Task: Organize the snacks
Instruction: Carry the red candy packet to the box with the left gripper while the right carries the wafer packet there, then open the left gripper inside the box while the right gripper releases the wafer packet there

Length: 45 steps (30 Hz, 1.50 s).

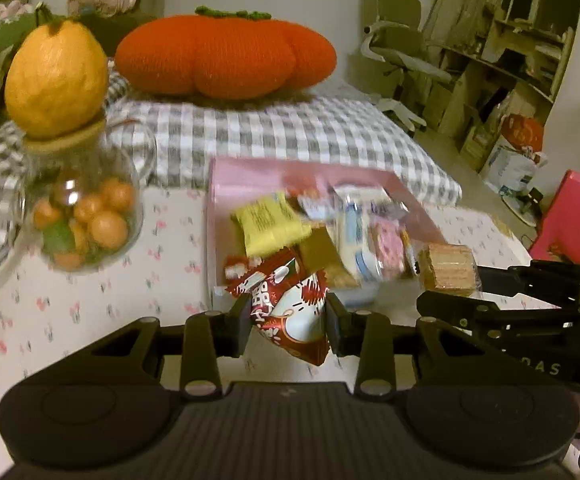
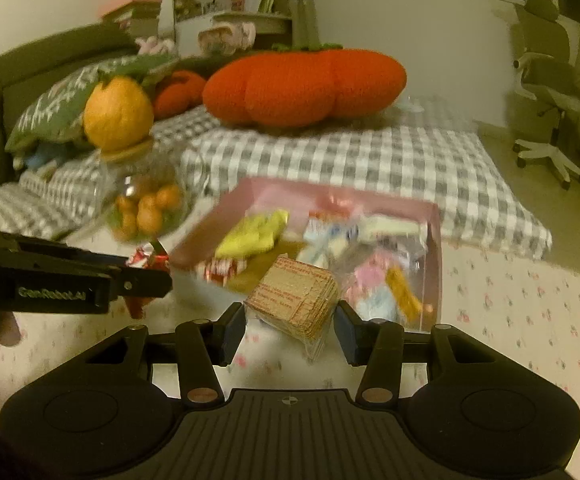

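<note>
My left gripper [image 1: 288, 320] is shut on a red and white snack packet [image 1: 290, 308] and holds it just in front of a pink box [image 1: 250, 172] filled with several wrapped snacks. My right gripper [image 2: 290, 326] is shut on a clear-wrapped wafer block [image 2: 295, 300], held above the near side of the pink box [image 2: 435, 264]. The wafer block [image 1: 447, 274] and right gripper also show at the right of the left wrist view. The left gripper and its red packet [image 2: 148, 260] show at the left of the right wrist view.
A glass jar [image 1: 84, 208] of orange balls, topped by a yellow fruit-shaped lid [image 1: 56, 80], stands left of the box on the floral tablecloth [image 1: 90, 300]. Behind lie a checked mattress [image 1: 290, 136] and an orange pumpkin cushion [image 1: 226, 56]. An office chair [image 2: 549, 92] stands at right.
</note>
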### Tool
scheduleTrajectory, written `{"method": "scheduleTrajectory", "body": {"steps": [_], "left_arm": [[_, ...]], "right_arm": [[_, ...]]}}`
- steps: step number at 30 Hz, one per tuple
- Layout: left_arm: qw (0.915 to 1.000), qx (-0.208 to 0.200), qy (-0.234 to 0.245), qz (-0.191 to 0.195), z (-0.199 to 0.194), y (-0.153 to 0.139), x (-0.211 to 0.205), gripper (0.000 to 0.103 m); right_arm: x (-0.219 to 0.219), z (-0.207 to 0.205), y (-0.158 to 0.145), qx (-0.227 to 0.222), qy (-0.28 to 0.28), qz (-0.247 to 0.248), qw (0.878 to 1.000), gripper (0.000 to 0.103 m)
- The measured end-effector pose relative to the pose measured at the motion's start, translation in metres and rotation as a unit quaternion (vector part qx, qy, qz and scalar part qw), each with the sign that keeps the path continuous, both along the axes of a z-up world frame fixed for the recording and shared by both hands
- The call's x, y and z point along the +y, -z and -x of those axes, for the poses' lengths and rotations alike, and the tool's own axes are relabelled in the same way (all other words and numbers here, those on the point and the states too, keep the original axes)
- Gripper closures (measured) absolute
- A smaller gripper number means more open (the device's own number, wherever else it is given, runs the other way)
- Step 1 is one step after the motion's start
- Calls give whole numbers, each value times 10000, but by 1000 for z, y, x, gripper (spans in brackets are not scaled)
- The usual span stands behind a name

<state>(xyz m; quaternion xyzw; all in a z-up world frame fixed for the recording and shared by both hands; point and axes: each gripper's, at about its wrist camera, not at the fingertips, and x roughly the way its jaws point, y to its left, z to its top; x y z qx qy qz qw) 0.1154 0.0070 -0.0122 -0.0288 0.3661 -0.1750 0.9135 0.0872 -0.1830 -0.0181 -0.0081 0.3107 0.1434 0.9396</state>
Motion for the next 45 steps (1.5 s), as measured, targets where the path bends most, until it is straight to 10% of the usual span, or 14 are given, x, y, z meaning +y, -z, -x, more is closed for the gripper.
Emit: {"method": "scheduleTrajectory", "body": {"steps": [23,27,45], "left_arm": [[9981,-259,59,-552,-130,23,-42,63],[9967,-314,-76,-748,-135,25,-42,30],[9971,-19,-152,-741,-85,8,-24,12]], "right_arm": [[-27,-151,30,457,789,-323,9953,52],[-33,-160,32,537,966,-555,9923,33],[-51,-111,2,524,1439,-575,9865,22]]}}
